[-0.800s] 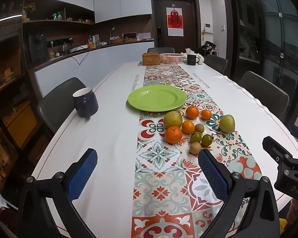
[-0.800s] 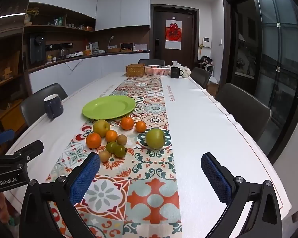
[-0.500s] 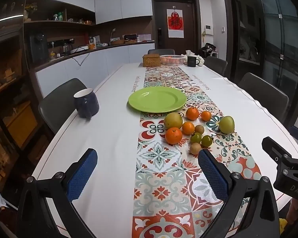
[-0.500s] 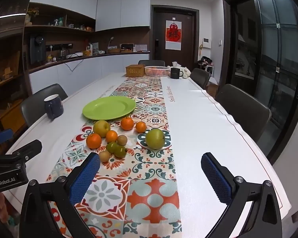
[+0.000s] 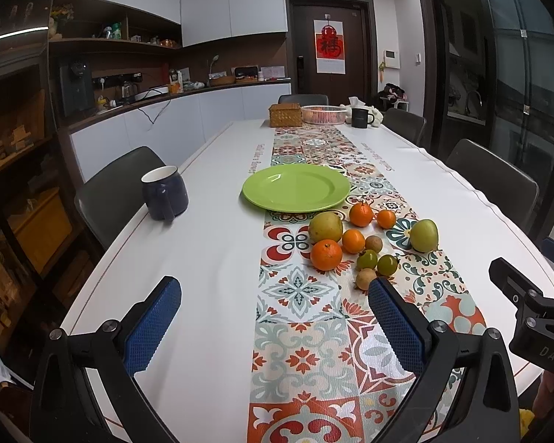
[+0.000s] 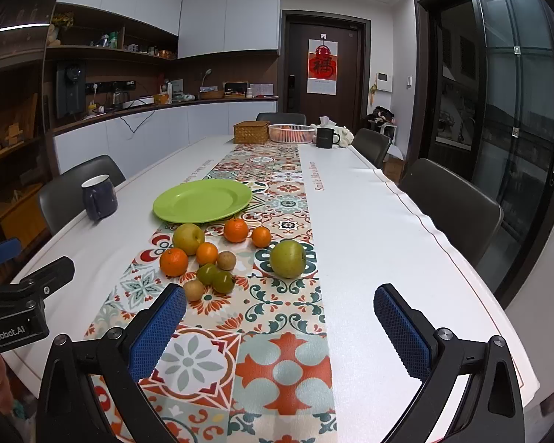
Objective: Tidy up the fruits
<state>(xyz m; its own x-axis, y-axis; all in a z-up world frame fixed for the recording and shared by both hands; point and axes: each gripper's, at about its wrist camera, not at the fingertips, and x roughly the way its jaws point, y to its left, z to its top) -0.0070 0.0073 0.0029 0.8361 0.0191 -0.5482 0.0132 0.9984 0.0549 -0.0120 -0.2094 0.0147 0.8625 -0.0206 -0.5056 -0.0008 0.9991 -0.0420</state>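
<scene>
The fruits (image 6: 218,254) lie loose in a cluster on the patterned runner (image 6: 277,354) down the middle of the white table (image 6: 369,229), just in front of the green plate (image 6: 203,199), which has nothing on it. Nearest the plate you have a yellow-green apple (image 6: 188,238) and two oranges (image 6: 236,229), then a larger orange (image 6: 173,261) and a smaller one beside it, and closest to you two small green fruits (image 6: 207,273) with two small brown ones around them. A second green apple (image 6: 287,258) sits apart on the right side of the group. Your right gripper (image 6: 279,332) is level and pointing forward over the near end of the runner, spread wide and gripping nothing; its left pad (image 6: 157,330) is near the closest brown fruit without touching it. Your left gripper (image 5: 273,325) is beside it to the left, also level, wide apart and empty, with its right pad (image 5: 395,323) just short of the same brown fruit (image 5: 365,278). A dark blue mug (image 5: 164,192) stands near the table's left edge, and at the far end are a wicker box (image 5: 285,115), a pink basket (image 5: 323,113) and a black mug (image 5: 361,117).
</scene>
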